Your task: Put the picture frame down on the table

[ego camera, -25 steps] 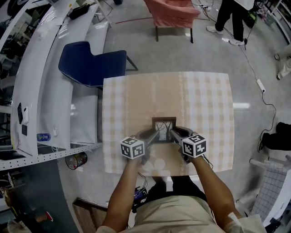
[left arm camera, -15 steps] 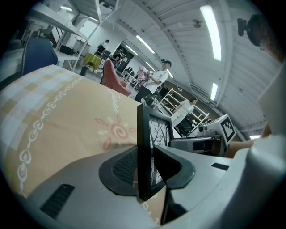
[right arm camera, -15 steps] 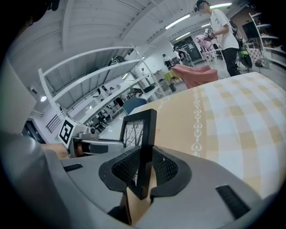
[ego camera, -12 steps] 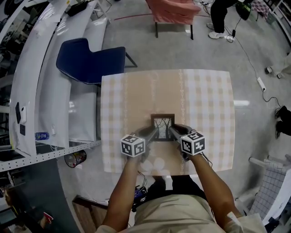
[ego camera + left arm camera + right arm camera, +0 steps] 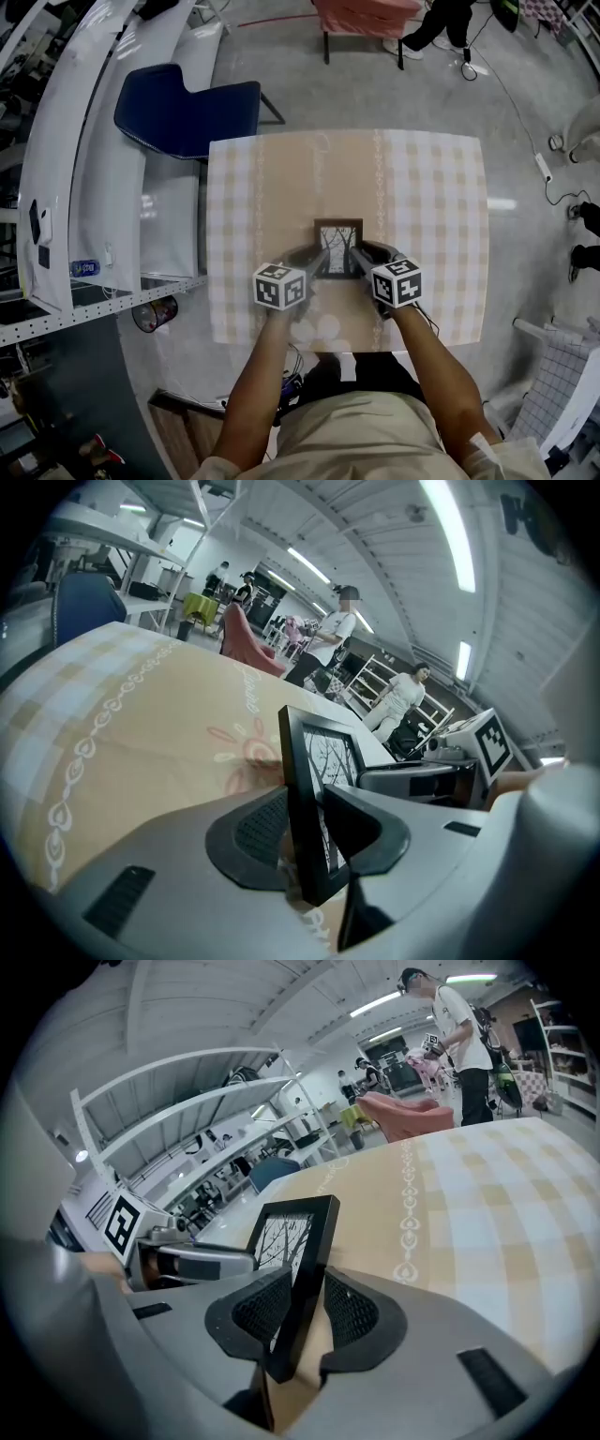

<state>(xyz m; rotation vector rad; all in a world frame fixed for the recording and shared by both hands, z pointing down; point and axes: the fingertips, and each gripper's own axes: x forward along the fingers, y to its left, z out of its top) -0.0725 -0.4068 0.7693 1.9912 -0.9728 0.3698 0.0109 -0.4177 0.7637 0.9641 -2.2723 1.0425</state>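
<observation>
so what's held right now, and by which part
The picture frame: left gripper on its left edge, right gripper on its right edge. The left fingers have just been opening, frame between them.

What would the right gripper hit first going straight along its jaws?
Likely the table: the right gripper angles down at it, clamped on the picture frame, whose bottom edge probably lands first.

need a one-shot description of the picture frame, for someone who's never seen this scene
In the head view, the beige-checked table fills the middle of the floor. Just above the middle of its lower edge is a small picture frame, held upright. It is the only black-bordered thing there: thin and rectangular, with a pale picture of bare tree branches inside.
</observation>
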